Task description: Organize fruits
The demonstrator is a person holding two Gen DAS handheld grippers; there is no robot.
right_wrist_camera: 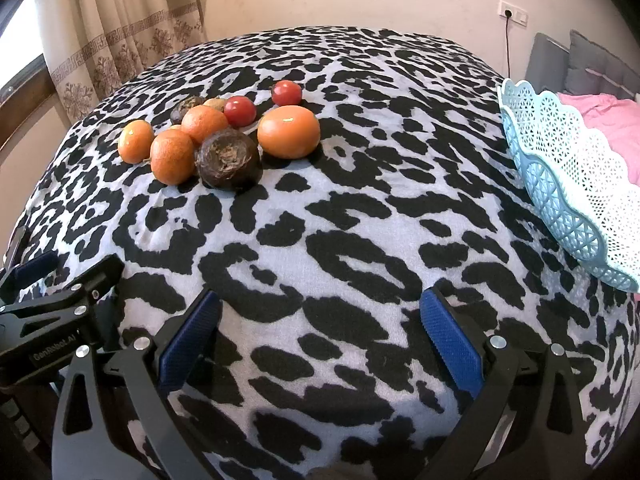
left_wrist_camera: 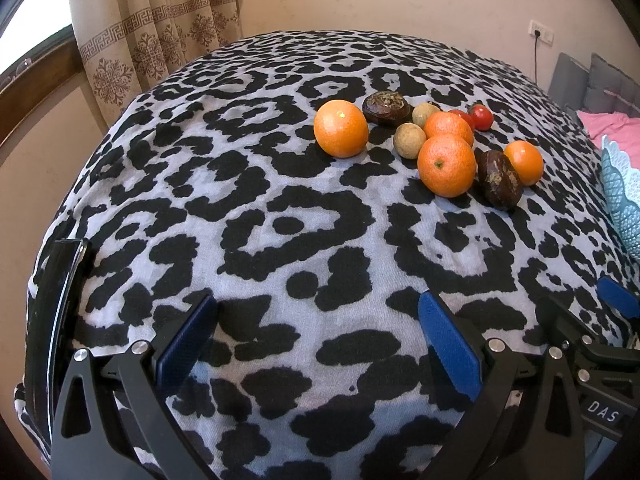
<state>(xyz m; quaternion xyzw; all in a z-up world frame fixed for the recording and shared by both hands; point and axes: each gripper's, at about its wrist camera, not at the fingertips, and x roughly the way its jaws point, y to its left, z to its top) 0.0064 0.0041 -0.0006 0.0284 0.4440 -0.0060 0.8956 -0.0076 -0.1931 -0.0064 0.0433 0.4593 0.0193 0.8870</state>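
Fruit count, left of the basket (right_wrist_camera: 568,184)

Four oranges (left_wrist_camera: 341,128), two dark brown fruits (left_wrist_camera: 499,179), two tan round fruits (left_wrist_camera: 409,141), two tomatoes (right_wrist_camera: 239,111); one basket.

Matt cloth, glossy fruit, pierced plastic

Black-and-grey leopard-print cloth (right_wrist_camera: 360,208) looks soft and matt; round orange mandarins (left_wrist_camera: 447,166) have dimpled, shiny skin; pale-blue lattice plastic basket (right_wrist_camera: 568,184) looks smooth, perforated.

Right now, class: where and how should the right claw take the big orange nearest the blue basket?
Grip the big orange across its widest middle, coming from the near side with the right claw open. It sits slightly apart from the pile, so both sides look free for the fingers.
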